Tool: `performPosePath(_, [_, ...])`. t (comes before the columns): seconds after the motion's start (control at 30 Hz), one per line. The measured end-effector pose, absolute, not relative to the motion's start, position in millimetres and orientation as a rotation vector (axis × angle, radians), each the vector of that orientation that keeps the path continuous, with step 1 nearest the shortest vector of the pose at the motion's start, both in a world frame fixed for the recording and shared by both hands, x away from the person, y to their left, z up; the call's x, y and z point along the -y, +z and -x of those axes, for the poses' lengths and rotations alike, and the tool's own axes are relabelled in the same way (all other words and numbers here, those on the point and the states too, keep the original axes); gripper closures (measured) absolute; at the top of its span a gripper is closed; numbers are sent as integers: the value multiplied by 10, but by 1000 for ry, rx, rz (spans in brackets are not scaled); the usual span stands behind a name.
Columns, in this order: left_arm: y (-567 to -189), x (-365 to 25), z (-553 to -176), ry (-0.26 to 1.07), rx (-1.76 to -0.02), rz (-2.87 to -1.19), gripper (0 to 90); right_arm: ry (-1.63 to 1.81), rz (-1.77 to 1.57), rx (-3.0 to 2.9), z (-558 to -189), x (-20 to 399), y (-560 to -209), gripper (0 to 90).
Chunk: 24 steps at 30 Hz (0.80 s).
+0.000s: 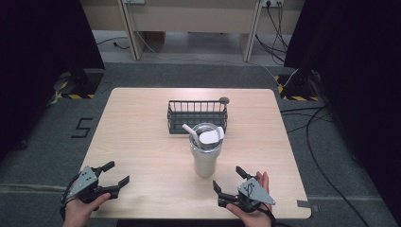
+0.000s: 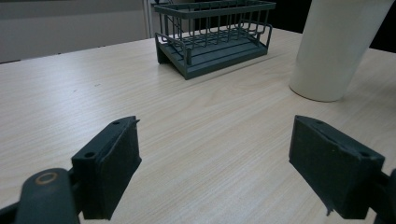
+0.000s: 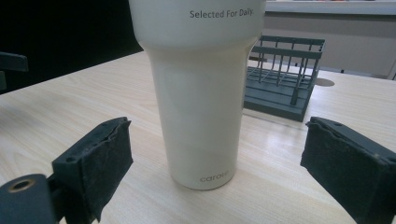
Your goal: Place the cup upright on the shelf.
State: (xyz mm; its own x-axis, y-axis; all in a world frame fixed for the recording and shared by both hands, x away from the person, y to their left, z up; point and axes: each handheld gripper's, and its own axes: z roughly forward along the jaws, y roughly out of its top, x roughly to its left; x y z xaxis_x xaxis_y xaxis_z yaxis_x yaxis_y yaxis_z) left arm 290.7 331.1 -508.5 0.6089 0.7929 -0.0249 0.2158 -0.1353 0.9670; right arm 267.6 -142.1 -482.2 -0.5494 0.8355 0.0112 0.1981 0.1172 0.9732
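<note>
Both hand-held grippers rest near the bench's (image 1: 142,156) front edge, jaws spread wide and empty: left hand-held gripper (image 1: 116,176), right hand-held gripper (image 1: 228,181). Just beyond the right one stands the cream tumbler (image 1: 205,151), upright, before the wire basket (image 1: 197,115).

Pale wood-grain desk (image 1: 142,142), matt; smooth cream tumbler (image 3: 198,107) with faint sheen; dark matt wire basket (image 2: 215,35) at 12 o'clock; gripper pads (image 3: 100,158) rough.

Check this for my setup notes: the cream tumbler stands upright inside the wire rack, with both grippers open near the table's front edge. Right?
Not quite. The tumbler stands upright on the table in front of the wire rack, not inside it, as the high view shows. Both the left gripper and right gripper are open.
</note>
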Motion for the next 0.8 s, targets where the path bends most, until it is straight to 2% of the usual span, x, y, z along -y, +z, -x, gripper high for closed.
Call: performPosePath(0.8, [-5084, -3308, -2896, 614, -842, -1671, 154, 1474, -978, -1892, -2872, 1225, -4809, 86])
